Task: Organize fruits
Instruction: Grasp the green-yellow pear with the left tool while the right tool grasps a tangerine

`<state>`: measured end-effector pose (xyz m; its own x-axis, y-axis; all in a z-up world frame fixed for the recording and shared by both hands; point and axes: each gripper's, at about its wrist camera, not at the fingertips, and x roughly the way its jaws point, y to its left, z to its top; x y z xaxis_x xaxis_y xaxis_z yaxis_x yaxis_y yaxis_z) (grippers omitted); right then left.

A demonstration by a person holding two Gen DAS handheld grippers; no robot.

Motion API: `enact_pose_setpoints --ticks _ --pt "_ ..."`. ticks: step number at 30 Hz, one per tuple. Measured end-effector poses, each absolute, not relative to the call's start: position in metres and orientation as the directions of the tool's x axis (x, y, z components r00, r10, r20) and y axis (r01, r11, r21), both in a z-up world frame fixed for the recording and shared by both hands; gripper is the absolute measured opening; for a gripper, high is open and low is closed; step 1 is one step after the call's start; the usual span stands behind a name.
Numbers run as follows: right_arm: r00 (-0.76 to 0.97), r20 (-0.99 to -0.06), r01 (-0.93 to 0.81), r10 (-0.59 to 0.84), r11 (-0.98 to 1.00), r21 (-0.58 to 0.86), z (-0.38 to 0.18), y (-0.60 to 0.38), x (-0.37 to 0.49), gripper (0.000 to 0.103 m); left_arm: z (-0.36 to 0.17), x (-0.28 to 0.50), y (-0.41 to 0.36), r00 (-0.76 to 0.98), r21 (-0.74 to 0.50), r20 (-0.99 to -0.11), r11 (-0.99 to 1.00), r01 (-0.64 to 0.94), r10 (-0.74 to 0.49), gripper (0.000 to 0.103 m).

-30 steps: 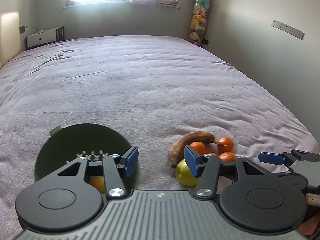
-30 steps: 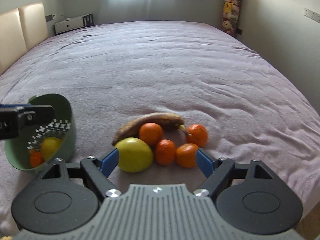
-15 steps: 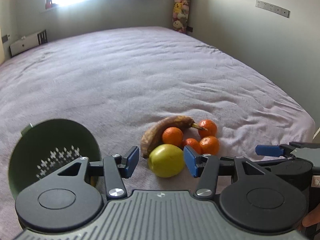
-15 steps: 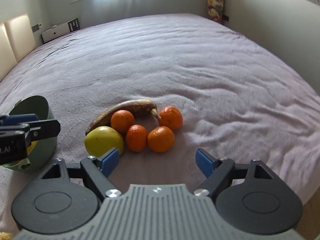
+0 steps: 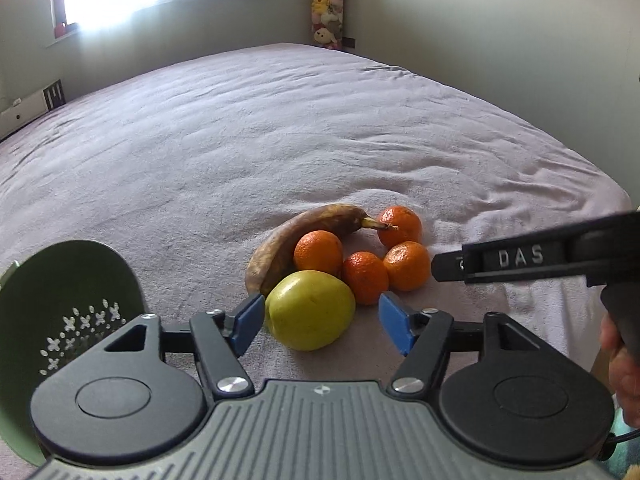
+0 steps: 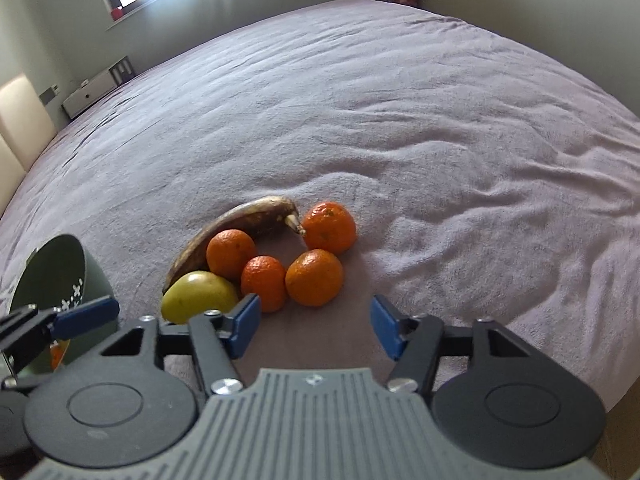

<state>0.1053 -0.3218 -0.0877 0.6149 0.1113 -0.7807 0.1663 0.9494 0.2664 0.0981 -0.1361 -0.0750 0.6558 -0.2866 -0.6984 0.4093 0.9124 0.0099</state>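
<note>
Jaws, left gripper (image 5: 322, 322): spread, just been opening; yellow-green apple (image 5: 311, 309) between the blue pads, left pad close against its side, right pad clear of it, no squeeze visible.
Jaws, right gripper (image 6: 316, 326): spread with only bedsheet between them, just been closing; nothing held.
Landmark: yellow-green apple, lying on the mauve bed (image 5: 280, 128) near its close edge.
Left of apple: green colander (image 5: 60, 300), tipped with its mouth toward the fruit, apart from the apple; something orange showing inside in the right wrist view, too hidden to name.
Behind apple, leftward: brown overripe banana (image 5: 296, 236), curved, one end touching the apple, stem end pointing to the far mandarin.
Behind apple: mandarin (image 5: 318, 252) lying against the banana's inner curve.
Right of apple: second mandarin (image 5: 365, 277), touching or nearly touching it.
Further right: third mandarin (image 5: 407, 265), beside the second.
Behind right: fourth mandarin (image 5: 401, 226), at the banana's stem.
Far right of apple: right gripper's black body marked DAS, above the bed, with part of a hand (image 5: 622, 364) on its handle.
</note>
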Motion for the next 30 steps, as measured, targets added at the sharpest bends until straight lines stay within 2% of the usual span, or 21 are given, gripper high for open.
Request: enact_pose_setpoints --ticks 6,16,30 --pt "0.614 -0.781 0.201 0.119 0.932 0.300 -0.098 -0.321 0.116 0.051 -0.089 0.110 -0.133 0.641 -0.044 -0.709 0.926 0.374 -0.293 0.084" --pt "0.630 -0.759 0.216 0.161 0.903 0.371 -0.120 -0.327 0.128 0.049 -0.108 0.136 -0.117 0.604 -0.218 -0.716 0.934 0.284 -0.350 0.085" --pt "0.615 -0.761 0.281 0.208 0.844 0.457 -0.145 -0.336 0.143 0.044 -0.126 0.154 -0.115 0.567 -0.252 -0.748 0.938 0.239 -0.346 0.089"
